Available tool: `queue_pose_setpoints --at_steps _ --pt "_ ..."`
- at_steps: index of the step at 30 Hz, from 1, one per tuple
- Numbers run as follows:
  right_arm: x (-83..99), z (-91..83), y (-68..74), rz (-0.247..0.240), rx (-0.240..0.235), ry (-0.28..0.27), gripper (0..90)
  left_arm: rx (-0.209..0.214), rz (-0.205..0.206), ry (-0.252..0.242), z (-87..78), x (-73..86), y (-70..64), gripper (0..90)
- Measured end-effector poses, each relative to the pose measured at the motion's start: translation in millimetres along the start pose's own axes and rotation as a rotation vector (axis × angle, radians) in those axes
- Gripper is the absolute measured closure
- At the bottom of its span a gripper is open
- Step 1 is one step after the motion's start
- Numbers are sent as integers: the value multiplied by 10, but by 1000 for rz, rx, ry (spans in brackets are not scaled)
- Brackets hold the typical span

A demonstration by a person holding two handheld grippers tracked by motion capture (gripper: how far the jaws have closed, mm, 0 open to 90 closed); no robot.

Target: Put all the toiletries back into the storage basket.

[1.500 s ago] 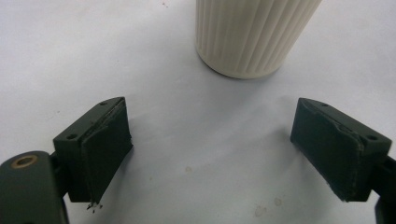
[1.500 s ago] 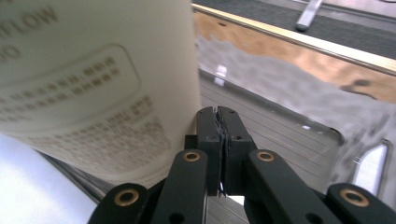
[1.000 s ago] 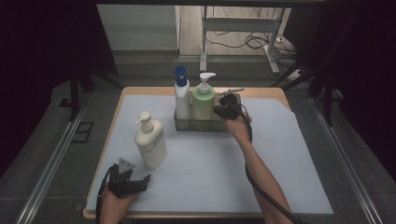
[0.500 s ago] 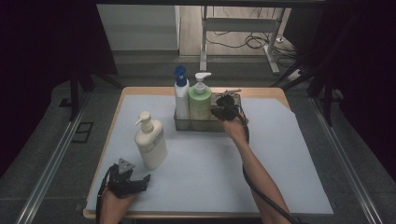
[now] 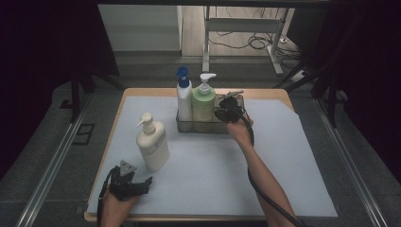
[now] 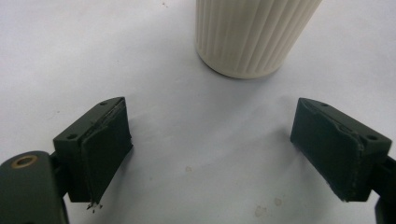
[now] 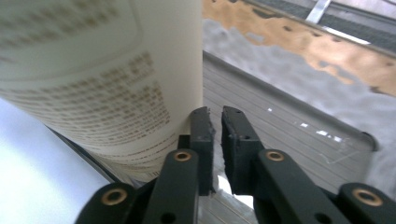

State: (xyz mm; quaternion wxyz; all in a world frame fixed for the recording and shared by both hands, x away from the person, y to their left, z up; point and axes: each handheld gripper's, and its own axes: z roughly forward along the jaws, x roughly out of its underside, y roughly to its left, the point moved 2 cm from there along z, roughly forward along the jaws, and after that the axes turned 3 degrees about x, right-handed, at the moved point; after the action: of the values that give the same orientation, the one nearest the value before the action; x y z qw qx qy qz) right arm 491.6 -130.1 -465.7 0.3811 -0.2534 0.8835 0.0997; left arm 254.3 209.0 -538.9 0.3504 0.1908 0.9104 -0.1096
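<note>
Rows of brownish print are seen on the green bottle (image 7: 93, 84) beside the right hand-held gripper (image 7: 215, 122), but the blur leaves them unreadable. This bottle (image 5: 203, 101) is stood in the tray (image 5: 208, 126) at the worktop's (image 5: 283, 156) far side, next to a blue-capped bottle (image 5: 183, 97). The right hand-held gripper (image 5: 227, 111) is clenched on nothing inside the tray. The left hand-held gripper (image 6: 224, 154) is spread wide before the cream bottle (image 6: 252, 32), whose top is cut off.

A staged recording room or lab is showing here: dark black curtains (image 5: 42, 56) are hanging along both sides of the frame, loose black cables (image 5: 246, 42) are lying on the bare floor at upper centre, and metal floor rails (image 5: 52, 161) are flanking the wooden counter (image 5: 142, 92) under a pale sheet.
</note>
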Motion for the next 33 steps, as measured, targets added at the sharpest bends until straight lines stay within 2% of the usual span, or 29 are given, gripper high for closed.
queue_pose_setpoints --at_steps 5,11,20,26,33 --pt "-4 -81 -53 2 22 1 689 0 0 0 0 0 -1 119" --pt "9 -187 -139 9 21 -18 561 0 0 0 0 0 0 119" --pt "20 -357 -144 -17 -6 -52 369 0 0 -1 0 1 0 119" --pt "44 -425 -110 -37 -26 -60 310 1 -1 -2 1 1 -1 119" --pt "74 -512 -73 -51 -49 -67 283 1 -1 -2 1 1 -1 118"
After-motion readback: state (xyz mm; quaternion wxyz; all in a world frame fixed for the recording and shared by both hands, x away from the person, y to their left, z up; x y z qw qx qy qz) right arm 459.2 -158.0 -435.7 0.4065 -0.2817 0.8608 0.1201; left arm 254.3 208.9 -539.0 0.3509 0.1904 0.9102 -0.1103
